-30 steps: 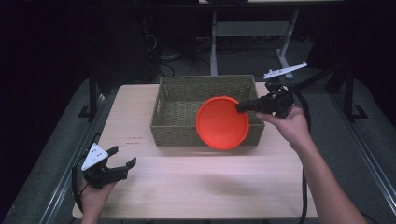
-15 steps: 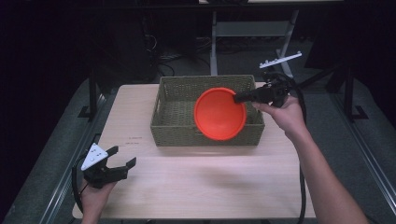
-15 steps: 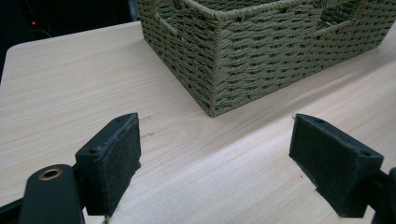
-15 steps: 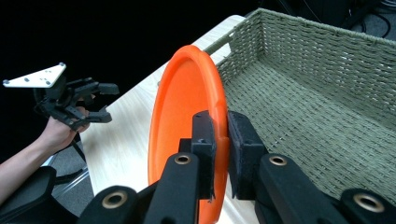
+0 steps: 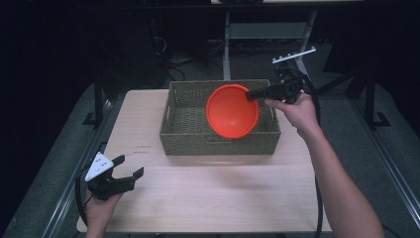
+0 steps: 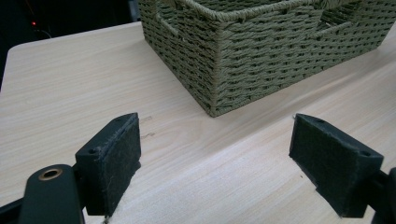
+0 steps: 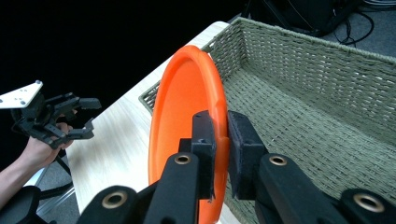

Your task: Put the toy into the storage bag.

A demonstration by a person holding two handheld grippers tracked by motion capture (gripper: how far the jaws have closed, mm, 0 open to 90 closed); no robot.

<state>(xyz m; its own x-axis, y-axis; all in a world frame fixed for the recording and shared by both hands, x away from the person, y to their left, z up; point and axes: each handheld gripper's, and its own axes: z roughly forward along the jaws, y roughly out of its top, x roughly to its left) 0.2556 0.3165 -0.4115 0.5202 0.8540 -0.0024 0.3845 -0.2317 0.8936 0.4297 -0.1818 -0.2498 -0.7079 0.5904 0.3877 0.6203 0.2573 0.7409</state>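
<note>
Jaws of right gripper [image 7: 219, 135] clamped on orange plate [image 5: 232, 111] rim, plate tilted above wicker basket [image 5: 184, 134], left gripper [image 5: 130, 173] jaws wide apart

Overhead light brightens the table [image 5: 213, 198] evenly, surroundings fall into darkness, and the pictures look slightly soft.

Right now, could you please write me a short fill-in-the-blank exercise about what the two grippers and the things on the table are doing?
1. The right gripper is shut on the rim of an orange ____.
2. The plate is held tilted on edge above the woven ____.
3. The left gripper has its jaws ____ and holds nothing.
4. The basket stands on a light ____ table.

Missing words: plate; basket; open; wooden
</note>
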